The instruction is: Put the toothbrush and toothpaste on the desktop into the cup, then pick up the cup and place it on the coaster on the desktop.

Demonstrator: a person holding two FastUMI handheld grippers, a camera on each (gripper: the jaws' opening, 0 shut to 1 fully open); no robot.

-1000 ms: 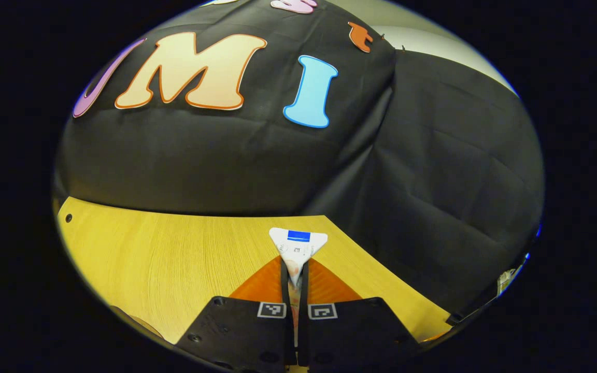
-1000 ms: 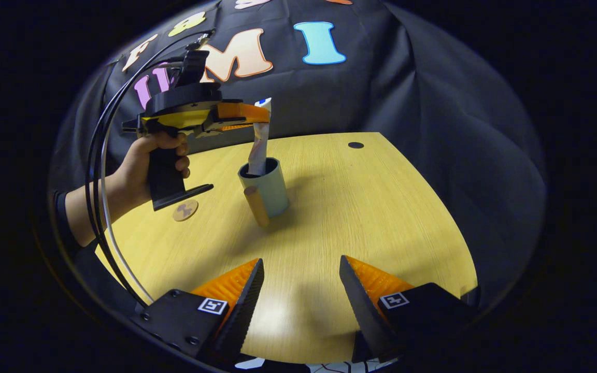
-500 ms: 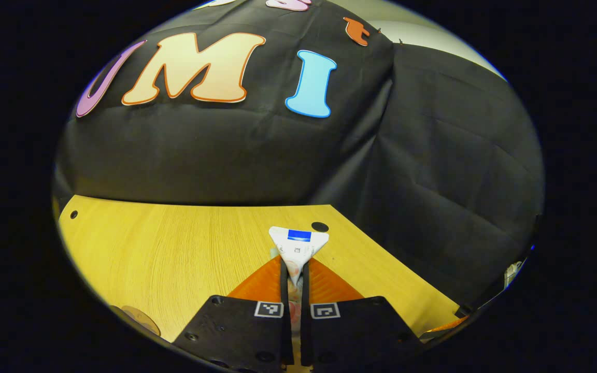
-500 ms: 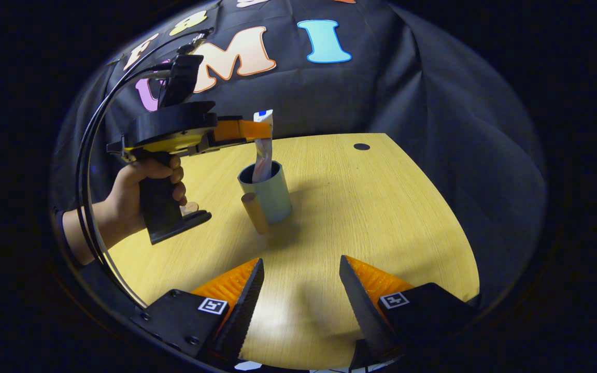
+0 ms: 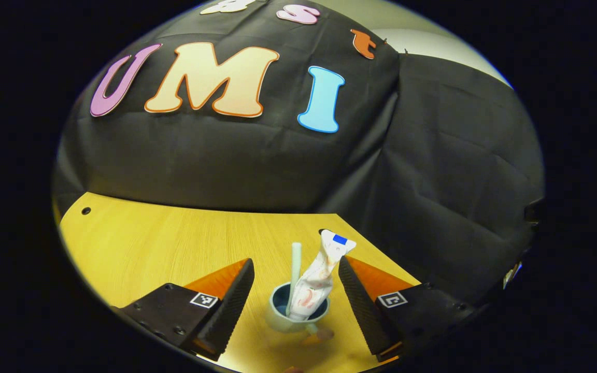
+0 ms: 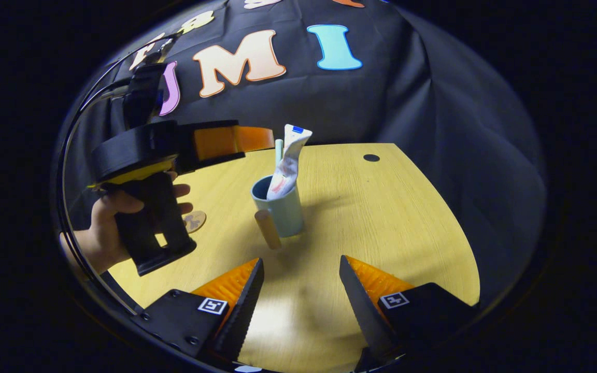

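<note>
- Left tongs (image 5: 295,282) hanging spread wide above pale-blue ceramic cup (image 5: 289,321), grasping nothing.
- White crumpled toothpaste tube (image 5: 319,277) & pale toothbrush (image 5: 295,269) standing in cup.
- Right tongs (image 6: 301,282) gaping, empty, over yellow wooden counter (image 6: 381,217).

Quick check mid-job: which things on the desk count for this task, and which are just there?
Task things:
- pale green mug with wooden handle
- white toothpaste tube, in the mug
- pale green toothbrush, in the mug
- round cork coaster

Just there:
- yellow wooden desk
- black cloth wall

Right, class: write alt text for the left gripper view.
The left gripper hangs open above a cup that holds a toothpaste tube and a toothbrush. The cup stands on a wooden desktop.
</note>
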